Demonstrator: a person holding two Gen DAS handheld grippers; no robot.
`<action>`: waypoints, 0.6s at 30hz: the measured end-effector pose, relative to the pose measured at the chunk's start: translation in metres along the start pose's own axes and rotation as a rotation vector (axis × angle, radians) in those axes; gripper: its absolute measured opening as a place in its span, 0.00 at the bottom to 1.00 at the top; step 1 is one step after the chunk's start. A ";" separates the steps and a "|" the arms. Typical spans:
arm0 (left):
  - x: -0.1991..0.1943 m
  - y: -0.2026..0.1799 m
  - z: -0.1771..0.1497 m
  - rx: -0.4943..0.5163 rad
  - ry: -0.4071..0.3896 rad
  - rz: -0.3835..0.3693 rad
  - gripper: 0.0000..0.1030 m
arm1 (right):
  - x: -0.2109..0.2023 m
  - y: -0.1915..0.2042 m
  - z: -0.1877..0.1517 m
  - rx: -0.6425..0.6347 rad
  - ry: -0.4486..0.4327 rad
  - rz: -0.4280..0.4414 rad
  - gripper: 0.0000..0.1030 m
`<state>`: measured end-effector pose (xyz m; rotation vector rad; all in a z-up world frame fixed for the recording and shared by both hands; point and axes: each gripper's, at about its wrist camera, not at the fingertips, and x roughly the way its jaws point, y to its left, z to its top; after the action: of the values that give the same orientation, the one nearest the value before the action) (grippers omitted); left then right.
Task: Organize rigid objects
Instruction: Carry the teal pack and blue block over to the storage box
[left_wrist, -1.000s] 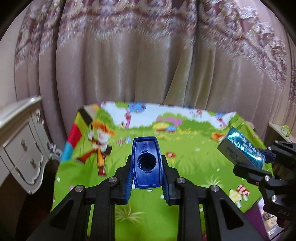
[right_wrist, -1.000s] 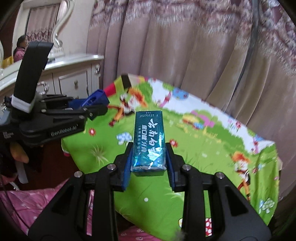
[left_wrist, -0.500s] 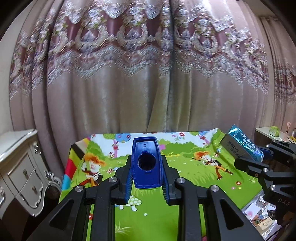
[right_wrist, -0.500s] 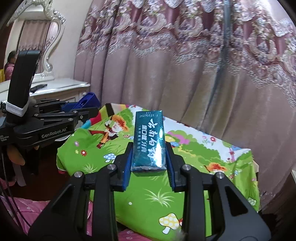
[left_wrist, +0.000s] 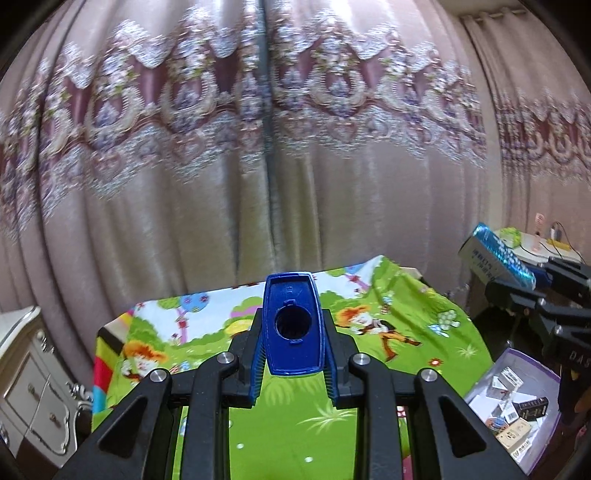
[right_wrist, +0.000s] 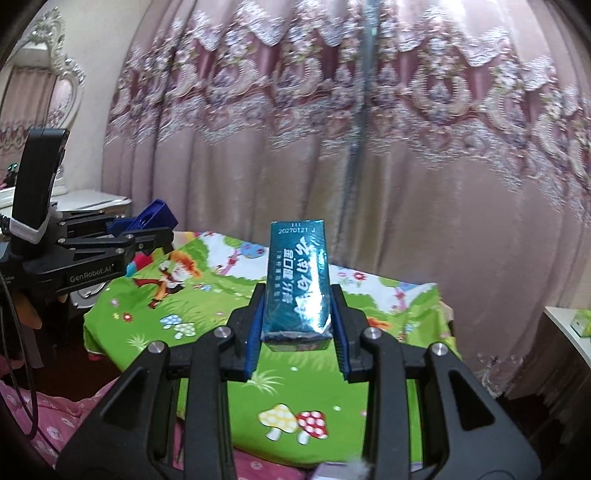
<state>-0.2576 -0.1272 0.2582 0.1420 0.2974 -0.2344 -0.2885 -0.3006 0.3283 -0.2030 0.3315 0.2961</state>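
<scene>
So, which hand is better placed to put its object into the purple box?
Probably right. In the left wrist view the purple box lies directly below the right gripper holding the teal box.

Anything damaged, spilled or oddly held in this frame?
Nothing stands out. The left gripper holds the blue plastic piece squarely; the right gripper holds the teal box straight. Both look intact above the cartoon mat.

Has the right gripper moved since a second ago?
Yes. The right gripper, shut on the teal box, has risen: the green mat sits lower in its view.
</scene>
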 end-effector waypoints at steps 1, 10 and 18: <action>0.001 -0.005 0.001 0.008 0.000 -0.010 0.27 | -0.006 -0.007 -0.002 0.011 -0.003 -0.021 0.36; 0.017 -0.078 0.006 0.124 0.023 -0.141 0.27 | -0.035 -0.061 -0.026 0.105 0.023 -0.149 0.36; 0.029 -0.137 -0.009 0.190 0.075 -0.274 0.27 | -0.064 -0.100 -0.060 0.187 0.080 -0.277 0.36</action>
<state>-0.2670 -0.2635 0.2267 0.2986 0.3688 -0.5302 -0.3317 -0.4244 0.3095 -0.0747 0.4034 -0.0175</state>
